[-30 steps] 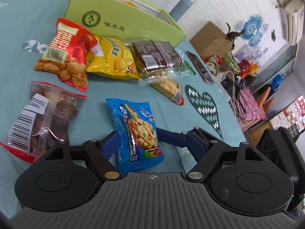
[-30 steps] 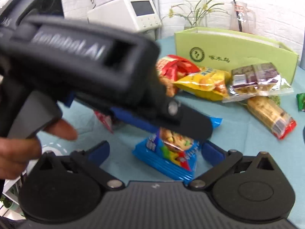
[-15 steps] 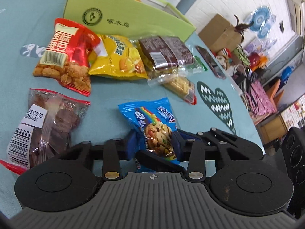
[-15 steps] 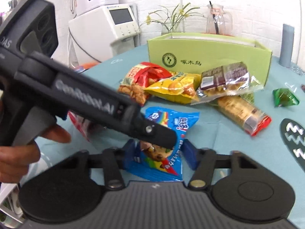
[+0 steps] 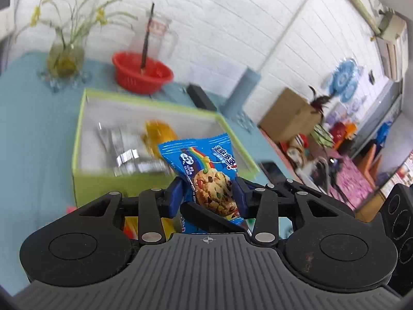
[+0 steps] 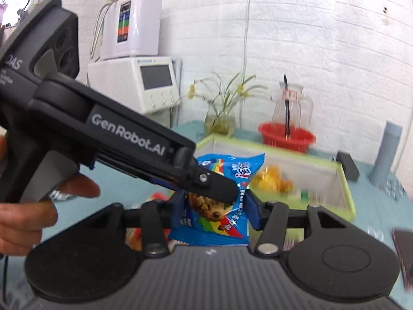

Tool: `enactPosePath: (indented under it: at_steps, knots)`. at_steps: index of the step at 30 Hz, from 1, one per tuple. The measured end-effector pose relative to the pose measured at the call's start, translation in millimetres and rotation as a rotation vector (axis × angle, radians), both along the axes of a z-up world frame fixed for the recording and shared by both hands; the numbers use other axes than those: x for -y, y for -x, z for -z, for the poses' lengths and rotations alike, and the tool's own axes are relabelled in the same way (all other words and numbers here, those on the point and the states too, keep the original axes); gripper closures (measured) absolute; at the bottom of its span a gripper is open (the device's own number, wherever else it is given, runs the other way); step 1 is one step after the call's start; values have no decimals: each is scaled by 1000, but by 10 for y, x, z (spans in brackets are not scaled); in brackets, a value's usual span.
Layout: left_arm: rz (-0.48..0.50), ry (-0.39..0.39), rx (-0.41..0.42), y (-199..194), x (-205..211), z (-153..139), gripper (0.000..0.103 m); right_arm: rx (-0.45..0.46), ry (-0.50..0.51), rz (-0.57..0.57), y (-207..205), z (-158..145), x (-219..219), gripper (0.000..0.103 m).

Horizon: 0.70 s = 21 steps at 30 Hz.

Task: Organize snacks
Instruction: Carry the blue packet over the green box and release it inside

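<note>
A blue cookie packet [image 5: 206, 165] is held up off the table in front of the open green box [image 5: 77, 139]. My left gripper [image 5: 209, 190] has its blue pads pressed on the packet's sides; its jaws are opening slightly with the packet between them. In the right wrist view my right gripper [image 6: 215, 206] grips the same packet [image 6: 232, 165] lower down, its jaws also easing open. The left gripper [image 6: 227, 193] crosses that view from the left. A yellow packet [image 5: 160, 131] and a silvery packet [image 5: 124, 152] lie blurred inside the box [image 6: 346, 180].
Behind the box stand a red basket [image 5: 142, 75], a glass vase with plants [image 5: 64, 56], a glass jug [image 6: 291, 108] and a grey cylinder [image 5: 240, 90]. A person's hand [image 6: 25, 219] holds the left gripper's handle. White machines [image 6: 144, 82] sit at the back left.
Both grippers closed on the blue cookie packet on the table, then lifted it together. The views have risen and now look into the green box.
</note>
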<state>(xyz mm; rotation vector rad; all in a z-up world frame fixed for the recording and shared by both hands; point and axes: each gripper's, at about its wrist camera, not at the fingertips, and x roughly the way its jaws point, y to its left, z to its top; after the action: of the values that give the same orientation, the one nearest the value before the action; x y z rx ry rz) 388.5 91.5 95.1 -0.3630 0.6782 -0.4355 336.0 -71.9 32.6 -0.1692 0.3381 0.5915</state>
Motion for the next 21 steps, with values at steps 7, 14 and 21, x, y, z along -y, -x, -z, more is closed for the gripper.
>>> enactPosePath:
  at_steps: [7,14,21]
  knots:
    - [-88,-58,-45,-947,-299,160,81,-100,-84,-20,-1005,51,-306,42]
    - [-174,-21,-21,-1158,-652,297,54,-159,-102,-31,-1214,140,-330,22]
    - [-212,-42,155,-363,-739,-258,39,22,-191,-24,-789,-309,-79,7]
